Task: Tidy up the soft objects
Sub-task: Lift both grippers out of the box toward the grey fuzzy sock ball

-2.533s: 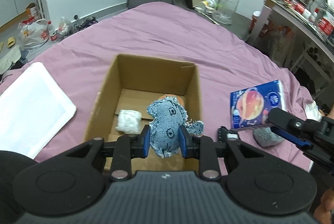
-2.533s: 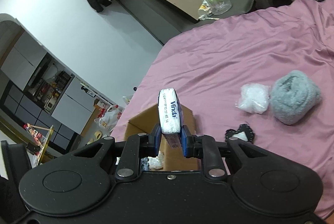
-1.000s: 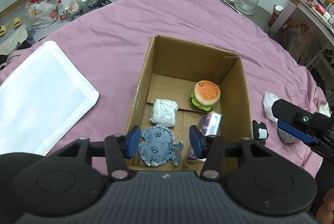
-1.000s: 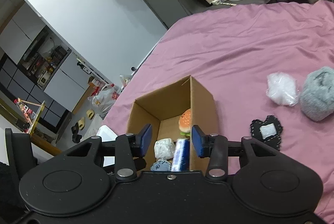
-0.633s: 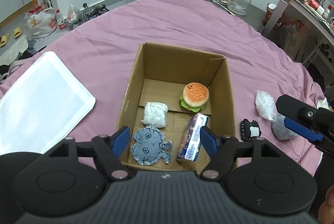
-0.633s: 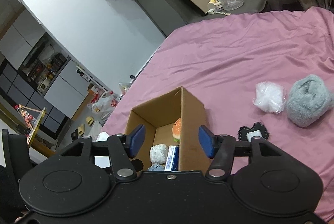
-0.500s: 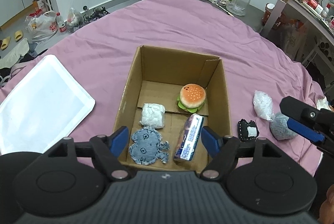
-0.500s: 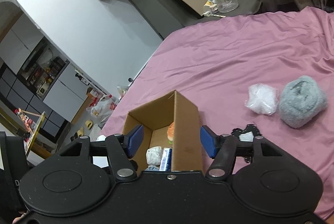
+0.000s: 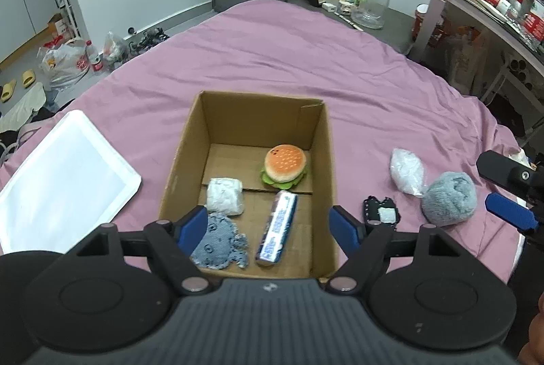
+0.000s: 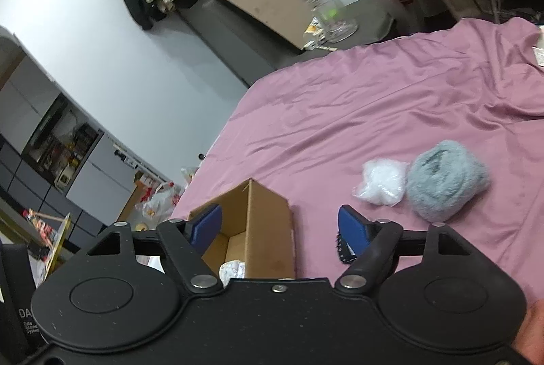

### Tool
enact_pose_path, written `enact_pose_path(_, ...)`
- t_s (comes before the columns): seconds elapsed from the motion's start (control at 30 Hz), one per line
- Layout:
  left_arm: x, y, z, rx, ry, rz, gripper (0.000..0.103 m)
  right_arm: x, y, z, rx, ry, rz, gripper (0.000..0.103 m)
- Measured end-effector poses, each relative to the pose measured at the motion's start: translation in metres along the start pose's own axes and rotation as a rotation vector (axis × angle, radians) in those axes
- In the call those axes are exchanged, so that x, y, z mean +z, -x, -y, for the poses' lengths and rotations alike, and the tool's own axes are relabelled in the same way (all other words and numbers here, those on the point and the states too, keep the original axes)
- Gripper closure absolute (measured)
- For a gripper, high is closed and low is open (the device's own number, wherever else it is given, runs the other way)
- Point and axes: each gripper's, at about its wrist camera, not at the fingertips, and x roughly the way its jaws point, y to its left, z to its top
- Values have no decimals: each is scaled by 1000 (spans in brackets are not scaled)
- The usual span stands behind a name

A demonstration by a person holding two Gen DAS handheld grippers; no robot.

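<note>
Open brown cardboard box (image 9: 326, 154) on a mauve bed sheet (image 9: 289, 59), with both grippers empty above it.

Left to right: a flat white rectangular tray (image 9: 64, 181) lies on the sheet beside the box; inside the box lie a white wrapped bundle (image 9: 225, 195), a frayed blue denim patch (image 9: 219, 242), a plush hamburger toy (image 9: 285, 167) and a blue tissue pack (image 9: 278, 227); right of the box, on the sheet, sit a small black lace-edged pad (image 9: 380, 213), a clear bag of white stuffing (image 9: 407, 171) and a fuzzy grey ball (image 9: 448, 197). The left gripper (image 9: 268, 227) has fingers spread wide, the denim patch released since 2.5 s ago and lying by its left finger. The right gripper (image 10: 280, 224) is likewise wide, its tissue pack now in the box; the box wall stands between its fingers.
</note>
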Motion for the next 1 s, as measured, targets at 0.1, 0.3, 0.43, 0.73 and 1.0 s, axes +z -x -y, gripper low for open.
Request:
enact_pose_path(0.1,1,1,10,-2,-9,6,25,3,6,10,-11,-24,14,26)
enact_pose_path(0.3,1,4,28,-11,-26,14,24,10,14,29,-23,-65,34,26)
enact_pose_path(0.43,1,2,43,-15,-38,15,22,13,17,42,-37,-94,37,26)
enact_pose_path(0.73,-2,-13,76,-24,-43,-3,22,16,19,73,-79,-147,35,26)
enact_pose_path(1.0,-4,-33,106,-34,-74,-21,22,15,13,106,-112,-227,28,27)
